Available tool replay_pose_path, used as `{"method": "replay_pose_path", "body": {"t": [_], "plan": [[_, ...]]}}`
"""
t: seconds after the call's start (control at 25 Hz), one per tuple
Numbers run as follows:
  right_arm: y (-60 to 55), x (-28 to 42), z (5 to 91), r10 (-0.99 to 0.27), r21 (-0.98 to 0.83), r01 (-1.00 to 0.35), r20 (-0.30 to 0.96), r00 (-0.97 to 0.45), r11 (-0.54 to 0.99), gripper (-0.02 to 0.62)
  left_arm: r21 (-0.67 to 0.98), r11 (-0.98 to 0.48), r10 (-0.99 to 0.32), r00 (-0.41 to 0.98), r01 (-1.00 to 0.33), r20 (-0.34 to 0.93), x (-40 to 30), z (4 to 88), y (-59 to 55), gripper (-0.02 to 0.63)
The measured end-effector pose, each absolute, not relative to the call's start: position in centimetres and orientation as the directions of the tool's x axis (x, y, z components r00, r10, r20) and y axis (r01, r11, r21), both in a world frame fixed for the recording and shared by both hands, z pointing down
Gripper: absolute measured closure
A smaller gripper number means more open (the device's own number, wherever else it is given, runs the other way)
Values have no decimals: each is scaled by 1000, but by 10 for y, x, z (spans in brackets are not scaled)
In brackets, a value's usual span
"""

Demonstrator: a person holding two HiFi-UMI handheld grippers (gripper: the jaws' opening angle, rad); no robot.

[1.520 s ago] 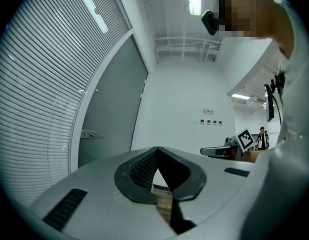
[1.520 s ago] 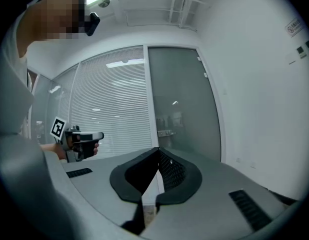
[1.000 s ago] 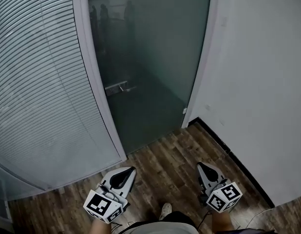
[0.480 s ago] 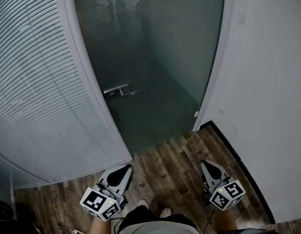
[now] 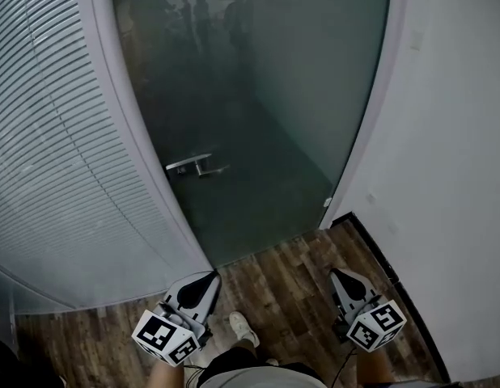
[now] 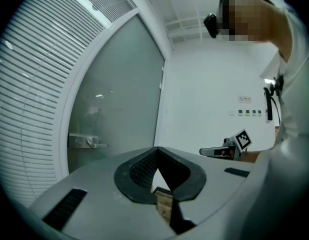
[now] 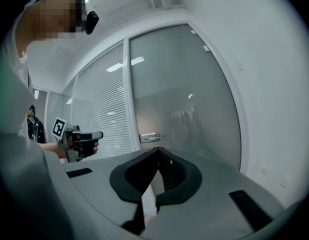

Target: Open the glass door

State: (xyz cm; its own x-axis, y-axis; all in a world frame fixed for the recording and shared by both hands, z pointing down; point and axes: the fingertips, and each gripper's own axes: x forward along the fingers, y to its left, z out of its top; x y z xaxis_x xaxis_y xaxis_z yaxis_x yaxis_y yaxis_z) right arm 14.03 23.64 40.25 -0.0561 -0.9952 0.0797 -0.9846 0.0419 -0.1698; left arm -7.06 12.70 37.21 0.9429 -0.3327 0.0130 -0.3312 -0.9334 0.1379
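While both tools point level at the glass door (image 5: 258, 111), their jaws are pressed together and hold nothing. In the head view, the left gripper (image 5: 213, 276) is at 7 o'clock and the right gripper (image 5: 332, 272) at 5 o'clock, over the wood floor (image 5: 282, 273). The door is shut and fills 12 o'clock, well apart from both. Its silver handle (image 5: 193, 166) sits by the door's left edge, toward 9 o'clock. The marker cubes (image 5: 165, 338) show only black and white squares. A small sign (image 6: 246, 99) on the white wall (image 6: 204, 94) is too tiny to read.
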Motion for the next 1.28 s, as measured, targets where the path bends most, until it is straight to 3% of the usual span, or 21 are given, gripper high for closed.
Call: {"method": "replay_pose_path", "body": {"t": [0.36,0.76,1.28], "plan": [[116,148,393,-984,-143,-979,81,-157,145,595,129,-908,-403,915,-398,-13,-63,373,24,609],[-25,107,382,-947,-104,-953,122,-296,285,595,188,-847,-508,862,-498,-6,-102,388,-99,609],[-97,81,402,-856,-77,-868,144,-497,491,594,204,-744,-646,763,-636,25,-118,409,-125,609]]}}
